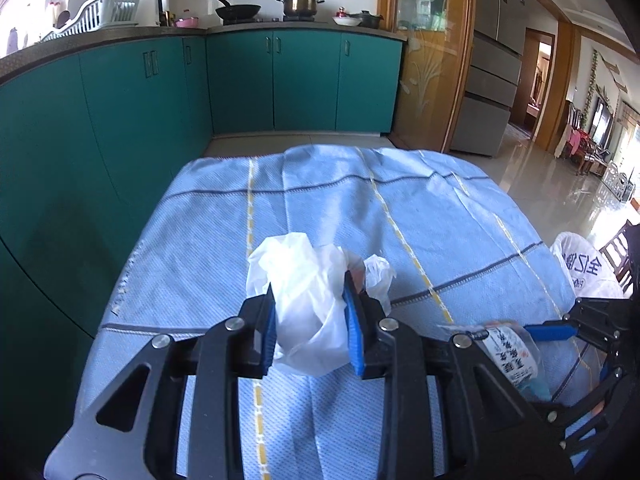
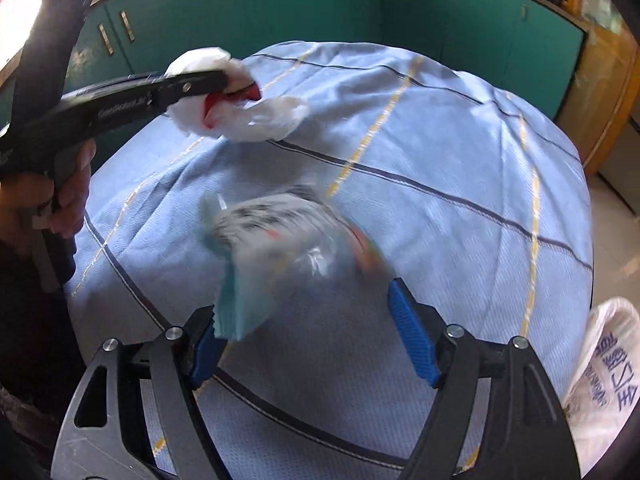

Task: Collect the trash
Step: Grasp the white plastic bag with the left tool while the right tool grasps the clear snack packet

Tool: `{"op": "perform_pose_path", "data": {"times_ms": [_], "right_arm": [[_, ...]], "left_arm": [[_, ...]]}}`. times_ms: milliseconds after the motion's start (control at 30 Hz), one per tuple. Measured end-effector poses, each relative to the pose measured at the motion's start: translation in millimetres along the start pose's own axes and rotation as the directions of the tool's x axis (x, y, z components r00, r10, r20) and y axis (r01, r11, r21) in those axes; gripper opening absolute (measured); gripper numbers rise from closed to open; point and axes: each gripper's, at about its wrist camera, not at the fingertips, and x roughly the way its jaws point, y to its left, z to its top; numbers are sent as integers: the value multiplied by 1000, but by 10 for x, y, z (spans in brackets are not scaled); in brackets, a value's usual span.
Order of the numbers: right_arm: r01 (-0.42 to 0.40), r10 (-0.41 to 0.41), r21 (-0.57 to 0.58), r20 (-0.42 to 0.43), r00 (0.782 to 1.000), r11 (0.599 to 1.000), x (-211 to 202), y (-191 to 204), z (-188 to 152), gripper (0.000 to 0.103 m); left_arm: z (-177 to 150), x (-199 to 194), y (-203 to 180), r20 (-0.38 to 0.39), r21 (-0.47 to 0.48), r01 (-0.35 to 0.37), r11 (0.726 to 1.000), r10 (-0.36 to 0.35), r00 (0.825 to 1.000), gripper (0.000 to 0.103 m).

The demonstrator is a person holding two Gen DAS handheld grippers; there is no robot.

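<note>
A crumpled white plastic bag [image 1: 304, 308] sits between the blue pads of my left gripper [image 1: 310, 284], which is shut on it just above the blue checked tablecloth [image 1: 200, 220]. The right wrist view shows the same bag [image 2: 248, 120], with a red patch on it, hanging from that gripper [image 2: 226, 82]. A clear printed wrapper [image 2: 280, 232] with a teal edge lies blurred on the cloth. My right gripper [image 2: 300, 300] stands open around its near end; the teal corner is by one pad, the other pad [image 2: 412, 340] stands apart from it.
A large white bag with blue print [image 2: 608, 368] hangs off the table's right edge, also seen as a white bag [image 1: 580, 264] in the left wrist view. Teal kitchen cabinets [image 1: 140, 100] curve around the far and left sides. A hand [image 2: 68, 204] grips the left tool's handle.
</note>
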Motion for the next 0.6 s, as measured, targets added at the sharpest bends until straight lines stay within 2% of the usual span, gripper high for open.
{"op": "perform_pose_path", "data": {"times_ms": [133, 233, 600], "right_arm": [[-6, 6, 9, 9, 1000, 1000, 3, -37, 4, 82], [22, -22, -21, 9, 1000, 1000, 36, 10, 10, 87], [104, -99, -58, 71, 993, 993, -80, 60, 16, 87]], "left_arm": [[-53, 51, -75, -23, 20, 2, 1000, -2, 1000, 30], [-69, 70, -100, -29, 28, 1, 1000, 0, 1000, 30], [-88, 98, -127, -36, 43, -6, 999, 7, 999, 32]]}}
